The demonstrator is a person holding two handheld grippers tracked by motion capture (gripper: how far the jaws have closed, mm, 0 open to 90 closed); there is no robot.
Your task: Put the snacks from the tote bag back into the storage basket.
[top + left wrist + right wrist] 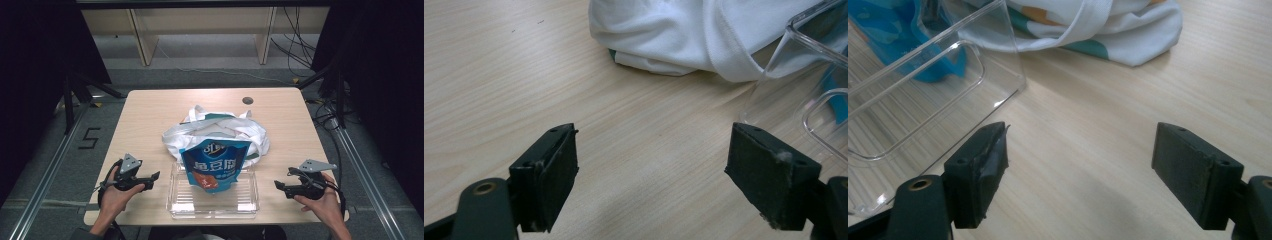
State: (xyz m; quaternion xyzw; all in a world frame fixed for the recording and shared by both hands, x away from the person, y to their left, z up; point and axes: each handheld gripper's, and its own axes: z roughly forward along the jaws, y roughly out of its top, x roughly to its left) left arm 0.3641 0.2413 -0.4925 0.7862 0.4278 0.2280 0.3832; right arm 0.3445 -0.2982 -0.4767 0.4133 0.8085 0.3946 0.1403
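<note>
The blue snack pouch [216, 167] leans in the clear plastic tray [214, 206] against the white cloth bag [216, 129], unpacked, while the left tool [154, 176] and right tool [278, 185] rest wide and empty.

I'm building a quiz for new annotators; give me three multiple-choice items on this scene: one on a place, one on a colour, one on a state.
1. Where does the blue snack pouch stand?
A. in the clear plastic tray
B. on the floor
C. inside the bag

2. What colour is the crumpled cloth bag behind the tray?
A. black
B. mainly white
C. red

3. How do the jaws of the left tool stand?
A. shut on the pouch
B. shut on nothing
C. wide open over bare wooden table

Answers: 1 A, the pouch's base sits within the tray walls. 2 B, white fabric with teal trim. 3 C, table shows between the pads.
</note>
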